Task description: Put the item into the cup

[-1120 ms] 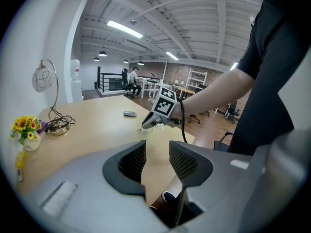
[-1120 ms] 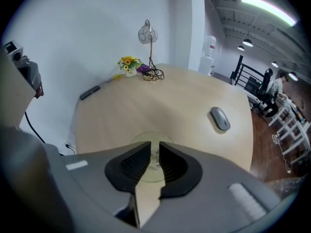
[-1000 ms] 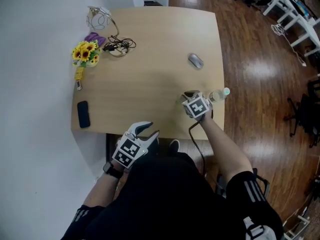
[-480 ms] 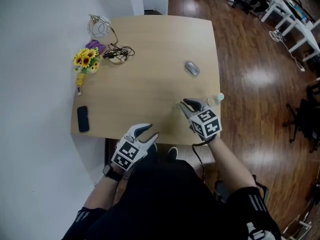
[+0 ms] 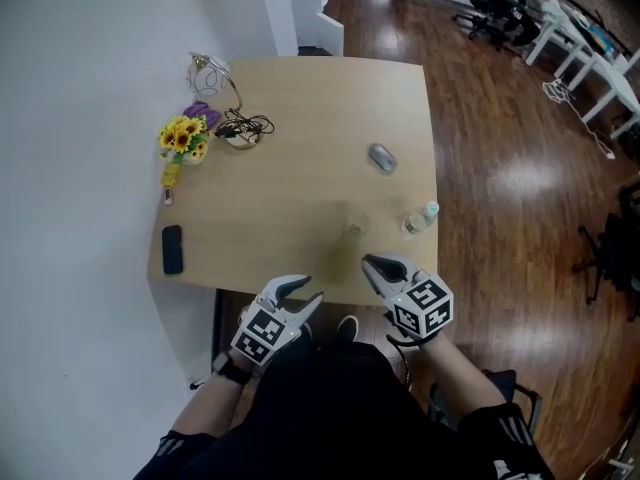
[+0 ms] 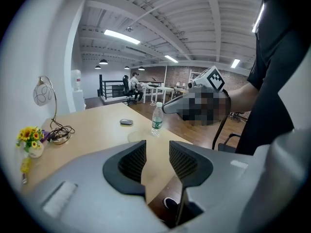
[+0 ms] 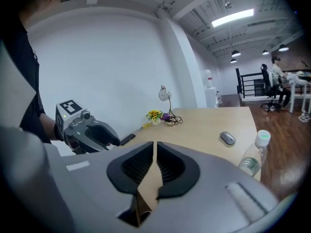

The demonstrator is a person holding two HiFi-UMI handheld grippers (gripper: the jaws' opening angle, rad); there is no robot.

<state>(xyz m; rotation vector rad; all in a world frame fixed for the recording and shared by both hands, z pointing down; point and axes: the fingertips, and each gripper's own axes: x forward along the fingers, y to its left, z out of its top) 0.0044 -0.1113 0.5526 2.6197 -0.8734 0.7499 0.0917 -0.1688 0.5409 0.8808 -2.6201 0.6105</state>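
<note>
A clear plastic cup (image 5: 354, 226) stands on the wooden table (image 5: 300, 188), left of a small water bottle (image 5: 420, 218); I cannot tell whether anything is inside it. In the left gripper view the cup (image 6: 133, 136) shows faintly beside the bottle (image 6: 155, 119). My right gripper (image 5: 375, 265) hovers at the table's near edge, short of the cup, with its jaws together and nothing between them. Open and empty, my left gripper (image 5: 302, 290) sits just off the near edge. Each gripper shows in the other's view: the left gripper (image 7: 109, 135) and the right gripper (image 6: 167, 108).
A grey mouse (image 5: 381, 157) lies beyond the cup. At the table's left side are sunflowers in a small vase (image 5: 182, 138), a black phone (image 5: 172, 249), a wire lamp (image 5: 212, 68) and a cable tangle (image 5: 243, 128). Wood floor lies to the right.
My right gripper has pulled back from beside the bottle to the table's near edge, and the clear cup it covered now shows. The left gripper has barely moved.
</note>
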